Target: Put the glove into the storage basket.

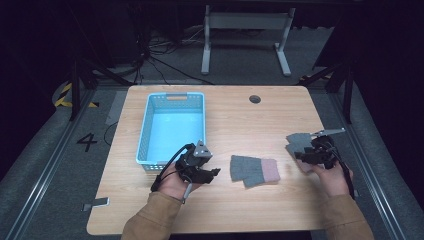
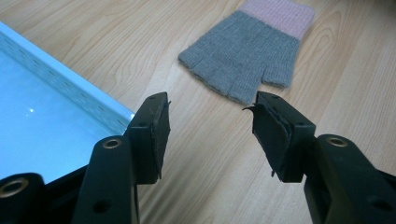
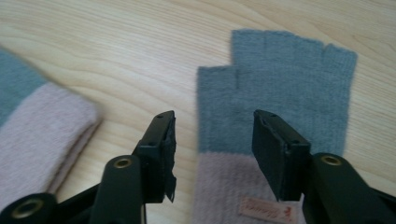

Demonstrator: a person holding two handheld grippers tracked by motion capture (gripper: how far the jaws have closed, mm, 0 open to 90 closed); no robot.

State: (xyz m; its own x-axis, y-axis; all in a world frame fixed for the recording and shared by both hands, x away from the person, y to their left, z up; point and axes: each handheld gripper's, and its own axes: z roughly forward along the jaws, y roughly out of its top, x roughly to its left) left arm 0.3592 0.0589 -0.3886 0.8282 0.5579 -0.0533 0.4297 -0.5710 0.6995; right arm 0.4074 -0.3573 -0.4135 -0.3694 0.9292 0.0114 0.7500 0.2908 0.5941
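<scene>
Right gripper view: we are holding our right fingers (image 3: 212, 140) released over a grey-and-pink glove (image 3: 275, 102) lying by the worktop's (image 1: 235, 215) right edge. Left fingers (image 2: 210, 126) are gaping empty; the second glove (image 1: 254, 170) is lying mid-worktop beside the blue basket (image 1: 145, 130).

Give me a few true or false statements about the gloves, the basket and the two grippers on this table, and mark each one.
1. The blue basket has a glove in it. False: it holds nothing.
2. Two grey and pink fingerless gloves lie on the table. True: the middle glove and the right glove.
3. The right gripper is clamped on the right glove. False: its jaws stand open above it.
4. The left gripper holds nothing. True.
5. The gloves are stacked. False: they lie apart.
</scene>
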